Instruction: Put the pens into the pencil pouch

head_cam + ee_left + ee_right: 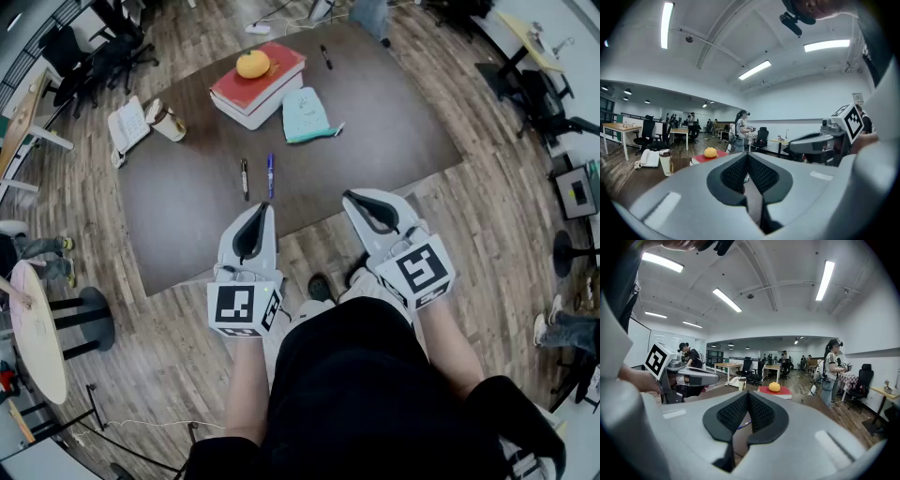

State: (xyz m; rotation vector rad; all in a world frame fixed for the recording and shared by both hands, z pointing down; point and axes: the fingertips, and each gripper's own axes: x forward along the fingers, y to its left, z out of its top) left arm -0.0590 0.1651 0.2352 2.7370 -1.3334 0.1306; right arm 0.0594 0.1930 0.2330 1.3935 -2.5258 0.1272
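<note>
Two pens lie side by side on the brown table [187, 206]: a black one [245, 178] and a blue one [270, 175]. A third dark pen [325, 56] rests near the far edge. The teal pencil pouch [305, 114] lies beyond the pair, beside a red book [258, 82] with an orange [253, 64] on top. My left gripper [268, 207] hovers over the table's near edge, just short of the blue pen, shut and empty. My right gripper [348, 196] is level with it to the right, also shut and empty. In the right gripper view the blue pen [744, 424] shows below the shut jaws.
A white notepad [128, 125] and a cup [169, 124] sit at the table's left end. Office chairs [103, 47] stand at the far left and another chair [544, 98] at the right. A round side table [37, 328] is near left. People stand in the background [740, 133].
</note>
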